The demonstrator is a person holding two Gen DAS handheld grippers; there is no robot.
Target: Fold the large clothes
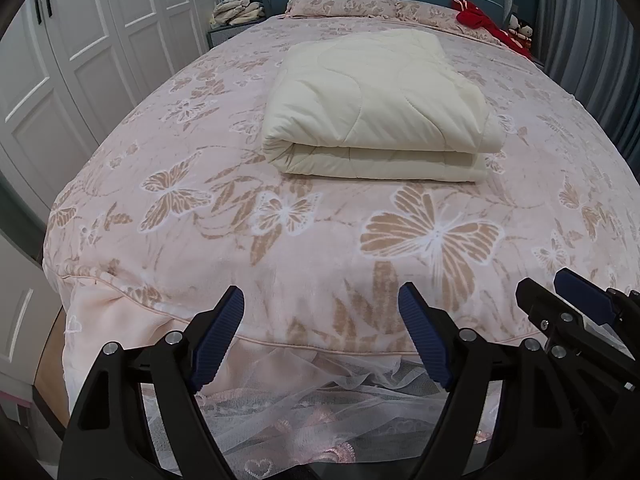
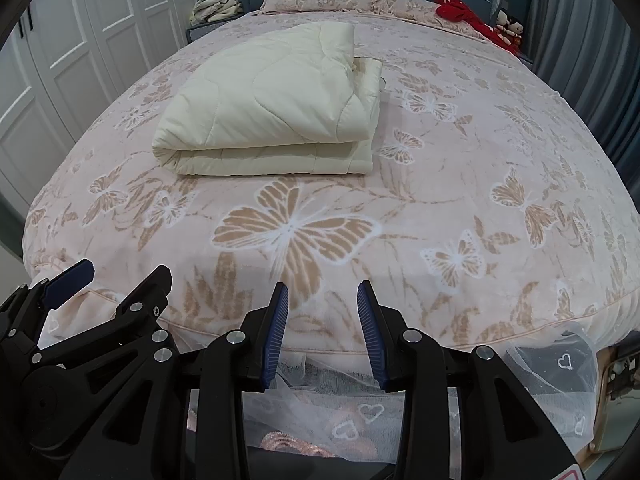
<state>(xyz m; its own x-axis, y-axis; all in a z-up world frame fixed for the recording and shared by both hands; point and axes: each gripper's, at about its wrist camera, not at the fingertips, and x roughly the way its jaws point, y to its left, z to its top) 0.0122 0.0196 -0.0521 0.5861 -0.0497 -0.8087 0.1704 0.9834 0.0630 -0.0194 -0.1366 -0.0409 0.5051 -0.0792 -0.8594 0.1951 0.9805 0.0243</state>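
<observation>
A cream quilted blanket [image 1: 380, 108] lies folded in a thick rectangle on the middle of the bed, its rounded fold facing me; it also shows in the right wrist view [image 2: 272, 108]. My left gripper [image 1: 320, 300] is open and empty, held at the foot edge of the bed, well short of the blanket. My right gripper [image 2: 322, 292] is open and empty, beside the left one at the same edge. The right gripper shows in the left wrist view [image 1: 576, 296], and the left gripper shows in the right wrist view [image 2: 112, 276].
The bed has a pink butterfly-print cover [image 1: 280, 208] and a lace skirt [image 1: 304, 412] at the foot. Pillows [image 1: 340, 4] and a red garment [image 1: 480, 20] lie at the headboard. White wardrobe doors [image 1: 80, 40] stand on the left, grey curtains [image 1: 588, 40] on the right.
</observation>
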